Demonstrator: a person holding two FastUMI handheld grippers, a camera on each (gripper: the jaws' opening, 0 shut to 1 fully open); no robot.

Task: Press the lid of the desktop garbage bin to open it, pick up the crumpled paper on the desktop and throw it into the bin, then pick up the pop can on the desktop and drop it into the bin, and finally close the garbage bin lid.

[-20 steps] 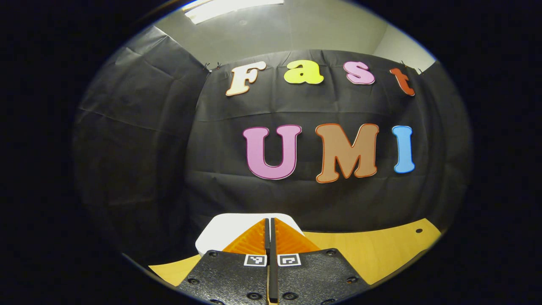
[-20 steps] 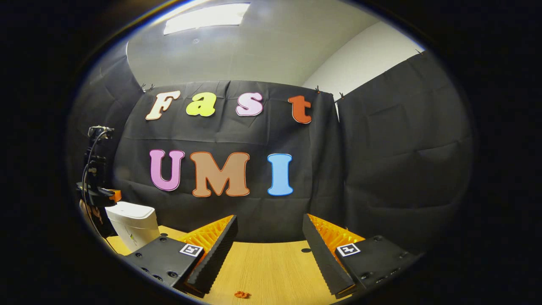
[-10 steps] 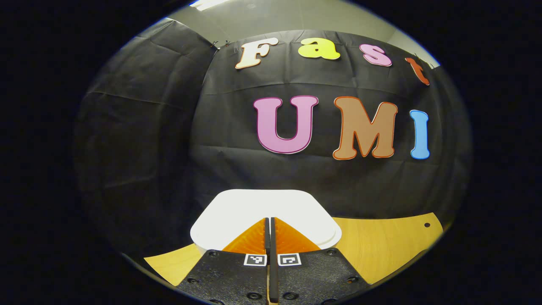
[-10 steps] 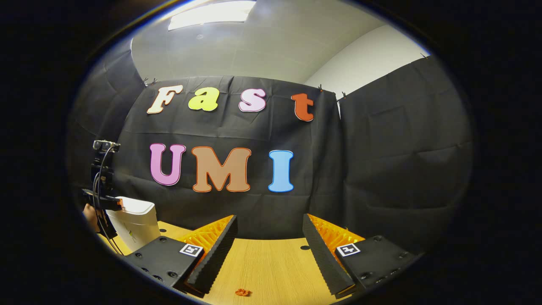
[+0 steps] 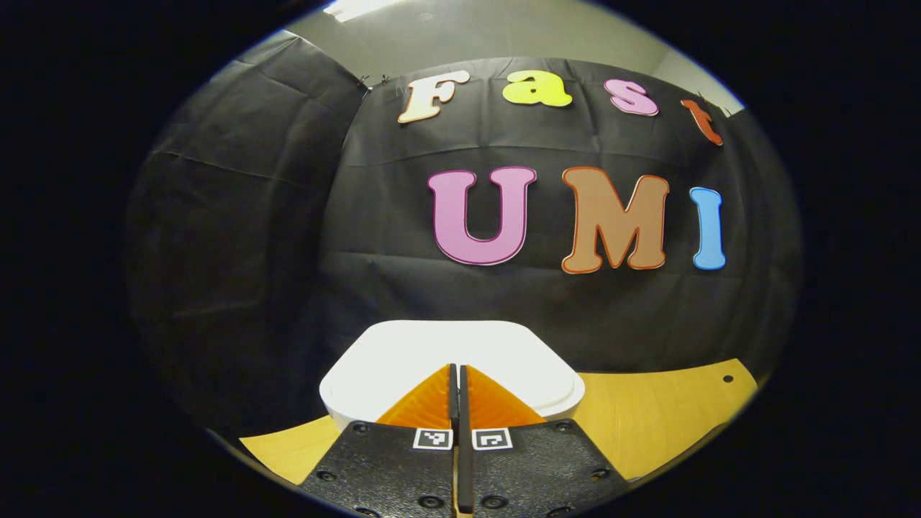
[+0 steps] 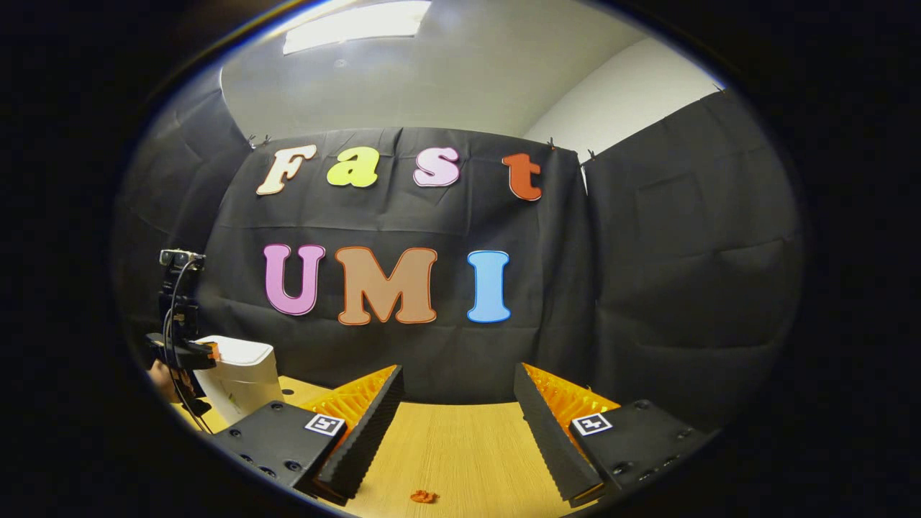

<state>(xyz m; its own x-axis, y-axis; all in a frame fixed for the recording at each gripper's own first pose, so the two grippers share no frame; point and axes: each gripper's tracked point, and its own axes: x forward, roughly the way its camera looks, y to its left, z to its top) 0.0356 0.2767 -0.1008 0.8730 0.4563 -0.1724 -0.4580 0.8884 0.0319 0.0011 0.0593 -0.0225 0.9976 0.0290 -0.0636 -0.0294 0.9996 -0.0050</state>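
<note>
left tongs [image 5: 455, 374]: clenched, empty, tips over closed white bin lid [image 5: 403, 352] | right tongs [image 6: 458, 410]: released, above table [image 6: 460, 453] | bin [image 6: 245, 378]: far left on table | small orange scrap [image 6: 424, 496] near table edge

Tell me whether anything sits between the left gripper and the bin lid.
Nothing visible does. In the left gripper view the left gripper, fingers closed together, points straight at the white lid just ahead, with no object between them. The right gripper view shows it at the bin's near edge; whether it touches can't be told.
</note>
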